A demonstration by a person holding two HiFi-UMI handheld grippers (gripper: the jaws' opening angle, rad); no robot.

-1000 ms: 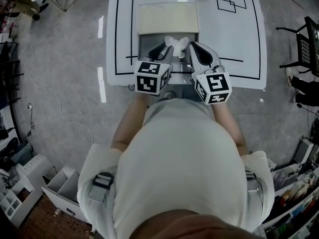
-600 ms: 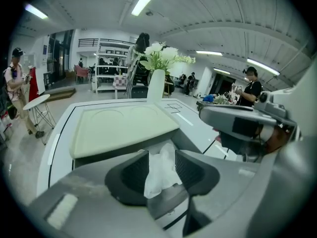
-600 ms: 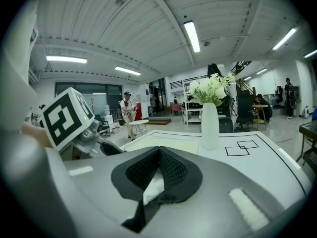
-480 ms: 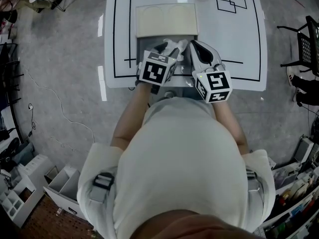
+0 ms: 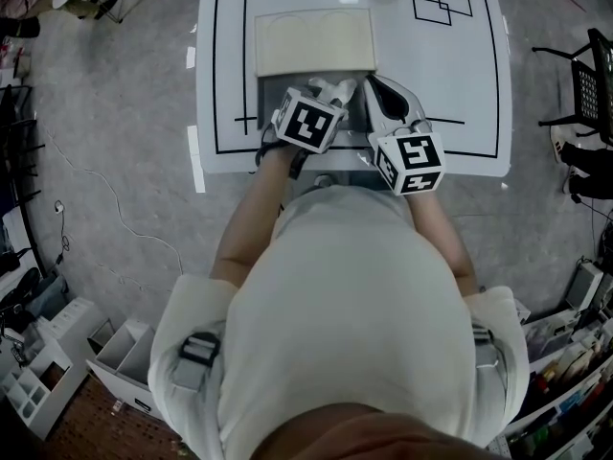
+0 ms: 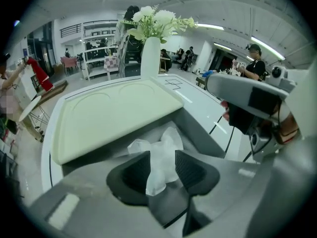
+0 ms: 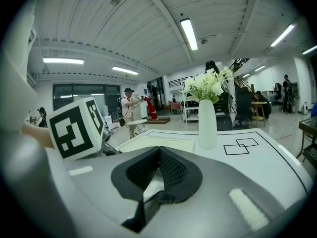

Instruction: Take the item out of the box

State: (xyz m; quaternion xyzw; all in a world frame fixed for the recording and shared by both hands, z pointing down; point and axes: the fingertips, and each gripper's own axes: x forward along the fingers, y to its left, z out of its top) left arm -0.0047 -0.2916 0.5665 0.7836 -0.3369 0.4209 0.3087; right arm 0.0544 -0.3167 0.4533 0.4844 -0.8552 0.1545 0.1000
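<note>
In the head view the person stands at a white table with black lines [image 5: 460, 65], and both forearms reach forward over its near edge. An open grey rectangular box [image 5: 271, 89] sits on the table, with its flat cream lid [image 5: 314, 41] folded back on the far side. A crumpled white item of thin material [image 5: 339, 87] lies inside the box. The left gripper [image 5: 326, 94] tips steeply down into the box, and its marker cube faces up. The right gripper [image 5: 372, 86] lies almost level along the right side of the box and points away from the person.

In the left gripper view the two dark pads stand wide apart; they have just been opening. The crumpled white item rises between them, but the pads do not press on it. Behind it are the grey wall of the box, the cream lid and a tall white vase with white flowers [image 6: 151, 56].

In the right gripper view the pads meet at their tips, so this tool is closed and holds nothing. The marker cube of the left gripper is close at the left, and the vase stands further back on the table.
</note>
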